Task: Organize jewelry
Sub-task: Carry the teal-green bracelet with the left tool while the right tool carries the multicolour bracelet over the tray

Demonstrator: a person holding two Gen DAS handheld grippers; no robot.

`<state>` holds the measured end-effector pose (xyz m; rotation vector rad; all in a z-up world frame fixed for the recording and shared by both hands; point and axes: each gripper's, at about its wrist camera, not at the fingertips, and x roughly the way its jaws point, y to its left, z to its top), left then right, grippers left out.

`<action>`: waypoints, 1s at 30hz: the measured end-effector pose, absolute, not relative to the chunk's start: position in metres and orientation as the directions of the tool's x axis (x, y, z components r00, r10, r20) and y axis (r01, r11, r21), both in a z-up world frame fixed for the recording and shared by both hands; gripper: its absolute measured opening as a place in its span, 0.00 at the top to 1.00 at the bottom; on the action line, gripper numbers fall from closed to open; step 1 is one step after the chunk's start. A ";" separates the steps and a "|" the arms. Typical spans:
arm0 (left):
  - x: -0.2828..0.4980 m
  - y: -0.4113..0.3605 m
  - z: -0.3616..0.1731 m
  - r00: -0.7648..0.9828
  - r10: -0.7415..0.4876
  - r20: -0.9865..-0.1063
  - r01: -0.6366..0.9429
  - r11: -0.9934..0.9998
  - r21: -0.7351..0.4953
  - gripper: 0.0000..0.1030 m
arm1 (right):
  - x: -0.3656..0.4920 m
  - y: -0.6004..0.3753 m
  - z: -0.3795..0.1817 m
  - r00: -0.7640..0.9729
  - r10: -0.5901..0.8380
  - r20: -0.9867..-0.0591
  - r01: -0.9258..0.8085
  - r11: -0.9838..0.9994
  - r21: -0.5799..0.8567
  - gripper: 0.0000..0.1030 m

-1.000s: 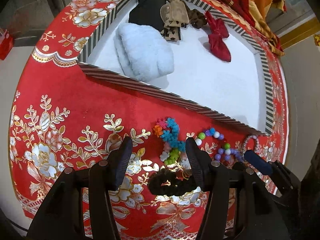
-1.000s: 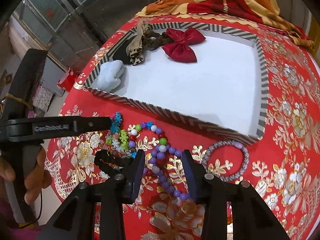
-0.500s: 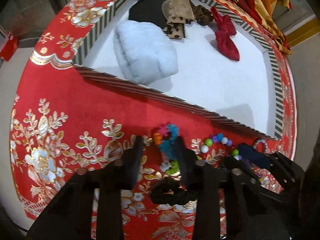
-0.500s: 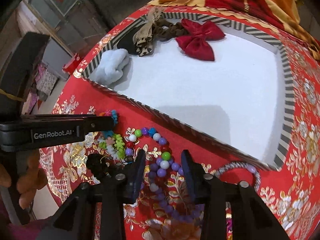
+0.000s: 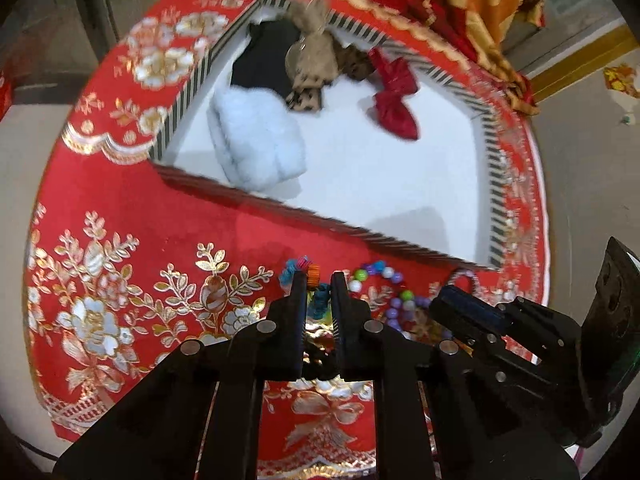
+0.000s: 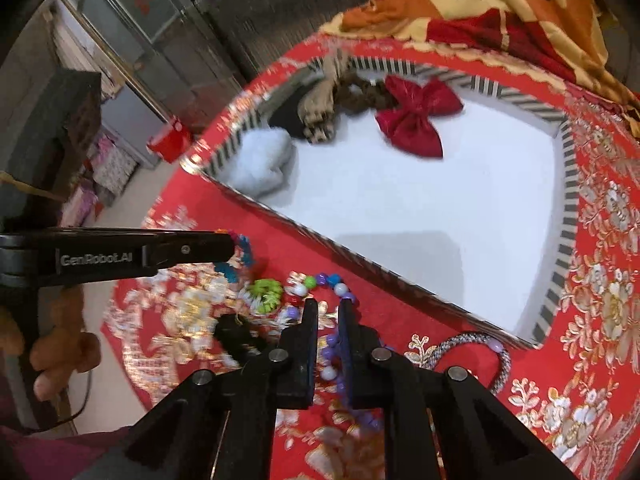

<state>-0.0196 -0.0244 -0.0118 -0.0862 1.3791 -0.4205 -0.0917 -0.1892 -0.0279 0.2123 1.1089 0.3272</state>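
- The left gripper point(image 5: 319, 288) is clamped on the multicoloured coil bracelet point(image 5: 320, 298), which dangles between its pads over the red embroidered tablecloth point(image 5: 160, 240), judged ready to carry to the tray.
- The right gripper point(image 6: 328, 312) is pinched narrow on the purple bead necklace point(image 6: 330, 346); the strand runs between its pads while the remainder lies on the cloth.
- Both pieces sit just in front of the striped-rim tray point(image 6: 568, 216), the apparent destination; its white floor is largely bare on the near side.
- Count inside the tray: one red bow point(image 6: 416, 120), one pale blue fluffy scrunchie point(image 6: 264, 164), one tan bow point(image 6: 320, 108), one brown scrunchie point(image 6: 366, 98), one black item, unclear.
- Count outside: one grey rope bracelet point(image 6: 472, 340) and one black scrunchie point(image 6: 236, 334), both untouched.
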 end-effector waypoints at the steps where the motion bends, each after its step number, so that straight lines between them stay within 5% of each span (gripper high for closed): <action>1: -0.021 -0.024 -0.004 0.139 -0.349 -0.927 0.250 0.918 -0.308 0.90 | -0.095 -0.191 -0.020 0.420 0.368 -0.830 -0.154 0.930 0.335 0.91; 18: -0.032 -0.001 0.027 0.197 -0.377 -0.905 0.248 0.912 -0.326 0.90 | -0.071 -0.176 -0.067 0.302 0.263 -0.916 -0.163 0.961 0.223 0.90; 24: -0.031 0.006 0.029 0.204 -0.380 -0.902 0.234 0.914 -0.332 0.90 | -0.066 -0.174 -0.072 0.278 0.275 -0.920 -0.182 0.956 0.231 0.70; 28: -0.030 0.006 0.029 0.204 -0.380 -0.902 0.237 0.913 -0.331 0.90 | -0.064 -0.168 -0.072 0.283 0.218 -0.934 -0.193 0.967 0.167 0.71; 30: -0.030 0.006 0.029 0.204 -0.382 -0.901 0.237 0.912 -0.333 0.90 | -0.065 -0.161 -0.071 0.293 0.171 -0.941 -0.214 0.971 0.110 0.82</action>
